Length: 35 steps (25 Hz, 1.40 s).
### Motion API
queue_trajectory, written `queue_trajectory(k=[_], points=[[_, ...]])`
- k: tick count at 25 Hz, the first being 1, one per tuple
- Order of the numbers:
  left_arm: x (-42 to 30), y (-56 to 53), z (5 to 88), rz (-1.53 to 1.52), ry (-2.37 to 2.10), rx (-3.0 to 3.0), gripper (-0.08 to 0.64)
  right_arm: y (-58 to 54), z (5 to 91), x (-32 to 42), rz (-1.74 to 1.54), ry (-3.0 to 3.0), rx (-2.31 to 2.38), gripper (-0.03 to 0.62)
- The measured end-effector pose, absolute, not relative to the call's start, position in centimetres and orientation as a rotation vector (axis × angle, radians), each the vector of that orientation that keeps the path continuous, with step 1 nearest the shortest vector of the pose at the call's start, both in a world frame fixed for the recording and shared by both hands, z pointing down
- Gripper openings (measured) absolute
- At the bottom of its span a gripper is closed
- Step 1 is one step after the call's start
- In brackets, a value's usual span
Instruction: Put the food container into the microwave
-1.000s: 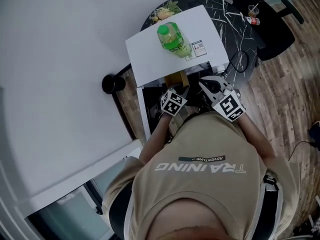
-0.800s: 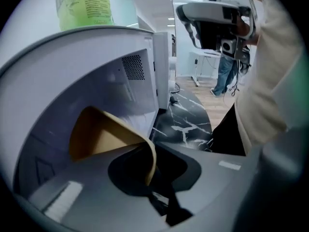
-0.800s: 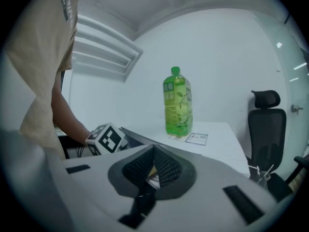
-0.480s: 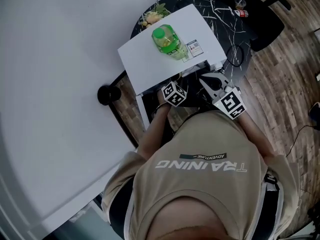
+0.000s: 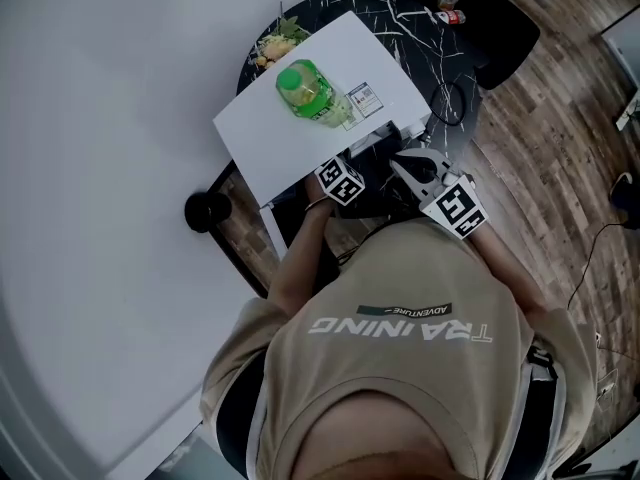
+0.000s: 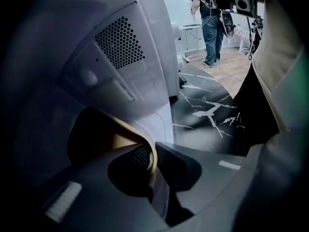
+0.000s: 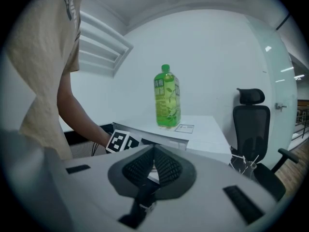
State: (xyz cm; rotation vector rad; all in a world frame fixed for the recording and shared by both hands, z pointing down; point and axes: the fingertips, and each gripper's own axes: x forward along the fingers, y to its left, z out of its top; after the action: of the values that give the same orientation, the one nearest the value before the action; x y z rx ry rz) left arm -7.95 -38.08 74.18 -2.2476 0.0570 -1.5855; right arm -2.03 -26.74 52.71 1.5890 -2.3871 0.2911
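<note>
Food container (image 6: pixel 133 137), tan and thin-walled, sits at the front of the microwave (image 5: pixel 260 138), pinched by its rim between the 2 jaws of the left gripper (image 6: pixel 153 163). That gripper's view shows a white panel with a patch of vent holes (image 6: pixel 118 42) close above the container, which I take for part of the microwave. The head view hides the container under the microwave's white top, so I cannot tell how far inside it is or whether its base rests on anything. The right gripper (image 7: pixel 154 163) hangs in front of the microwave with its jaws pressed together on nothing, well apart from the container, so it gives no support. The main risk is the grip itself: only 1 edge of a soft wall is held, so the container could tilt or slide out of the pads and spill if it is pushed forward quickly. Its far side could also catch on the opening's edge or wall, since clearance looks tight. Letting go before the base is fully seated would probably drop it at the lip. A hard bump could also rock the green bottle (image 5: pixel 308 90) standing upright on top of the microwave and send it onto the black marbled table (image 5: pixel 430 38).
</note>
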Motion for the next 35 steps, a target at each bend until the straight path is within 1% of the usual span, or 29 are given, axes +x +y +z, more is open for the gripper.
queue_trajectory(k=[5, 12, 20, 25, 26, 28, 32, 35], points=[[-7.4, -38.4, 74.2, -1.568, 0.06, -2.199, 0.041, -26.6, 52.8, -1.7, 0.303, -2.384, 1.603, 0.011], [-7.0, -38.8, 72.5, -1.446, 0.189, -2.175, 0.084, -26.0, 53.0, -1.5, 0.311, -2.393, 1.602, 0.011], [-7.9, -37.9, 69.0, -1.276, 0.408, -2.262, 0.086, -25.8, 52.2, -1.6, 0.266, -2.437, 1.574, 0.011], [-9.3, -34.9, 66.7, -1.213, 0.47, -2.348, 0.084, -25.4, 51.9, -2.2, 0.258, -2.489, 1.518, 0.011], [-9.4, -34.2, 66.1, -1.194, 0.472, -2.371, 0.08, -25.4, 51.9, -2.4, 0.256, -2.502, 1.5, 0.011], [-9.6, -33.1, 64.8, -1.156, 0.49, -2.401, 0.009, -25.5, 51.9, -2.6, 0.241, -2.53, 1.457, 0.011], [-10.0, -31.5, 62.3, -1.114, 0.589, -2.514, 0.009, -25.8, 51.4, -2.3, 0.218, -2.573, 1.405, 0.011], [-10.8, -30.4, 61.5, -1.084, 0.721, -2.739, 0.008, -25.9, 50.9, -2.2, 0.208, -2.605, 1.375, 0.011]])
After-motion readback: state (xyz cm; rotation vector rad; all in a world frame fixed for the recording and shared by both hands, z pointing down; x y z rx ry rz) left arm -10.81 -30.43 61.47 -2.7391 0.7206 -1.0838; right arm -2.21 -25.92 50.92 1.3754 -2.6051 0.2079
